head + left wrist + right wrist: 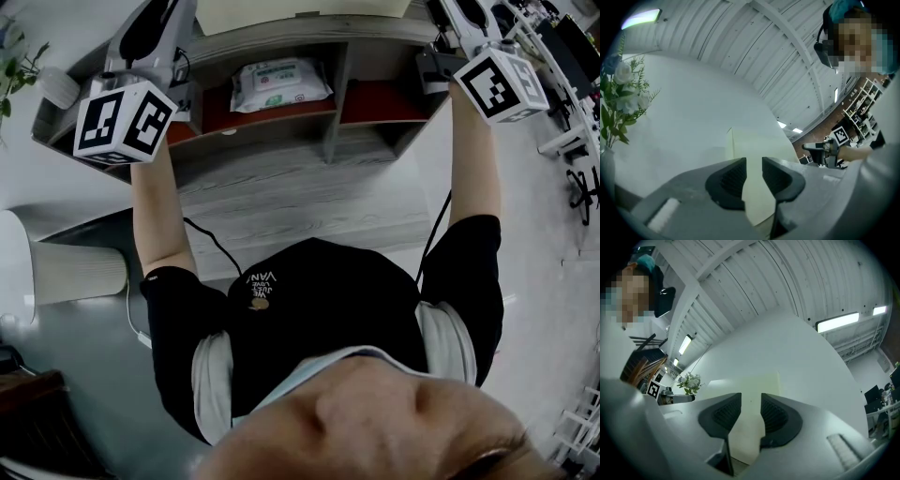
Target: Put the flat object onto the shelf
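A pale cream flat panel (300,13) lies along the top of the wood-look shelf unit (281,183), at the upper edge of the head view. In the left gripper view my left gripper (753,180) has its two dark ribbed pads close together, with the panel (757,150) filling the narrow gap between them. My right gripper (751,416) stands the same way at the other end, its pads against the panel (747,390). In the head view only the marker cubes show well, the left one (124,122) and the right one (501,84); the fingertips are hidden.
A pack of wet wipes (279,84) sits in the shelf's middle red-floored compartment. A vase of white flowers (618,93) stands at the shelf's left end. A pale ribbed cylinder (70,272) lies at the lower left. Office chairs and desks (577,141) are at the right.
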A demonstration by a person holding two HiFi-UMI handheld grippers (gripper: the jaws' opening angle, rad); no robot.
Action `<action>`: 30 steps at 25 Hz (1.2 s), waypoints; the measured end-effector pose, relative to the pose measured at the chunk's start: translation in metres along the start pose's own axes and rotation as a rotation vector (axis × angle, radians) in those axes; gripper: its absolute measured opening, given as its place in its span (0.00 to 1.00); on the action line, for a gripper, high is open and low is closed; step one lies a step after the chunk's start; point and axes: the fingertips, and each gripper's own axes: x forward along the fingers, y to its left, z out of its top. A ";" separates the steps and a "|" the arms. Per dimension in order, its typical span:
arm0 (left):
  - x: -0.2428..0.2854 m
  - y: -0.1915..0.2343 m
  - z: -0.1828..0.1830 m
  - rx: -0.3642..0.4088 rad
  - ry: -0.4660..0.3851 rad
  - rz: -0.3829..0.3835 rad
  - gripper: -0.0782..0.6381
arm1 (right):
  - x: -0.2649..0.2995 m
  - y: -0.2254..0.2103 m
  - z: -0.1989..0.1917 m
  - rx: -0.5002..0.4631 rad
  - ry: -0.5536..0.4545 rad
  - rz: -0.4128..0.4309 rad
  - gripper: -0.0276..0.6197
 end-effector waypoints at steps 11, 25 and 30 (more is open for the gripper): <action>-0.017 -0.023 -0.006 -0.018 0.008 -0.012 0.16 | -0.029 0.021 -0.002 0.009 0.004 0.015 0.04; -0.037 -0.075 -0.025 -0.036 0.083 -0.037 0.11 | -0.076 0.035 -0.019 0.058 0.066 0.046 0.04; -0.049 -0.096 -0.040 -0.040 0.132 -0.047 0.11 | -0.093 0.037 -0.027 0.083 0.086 0.051 0.04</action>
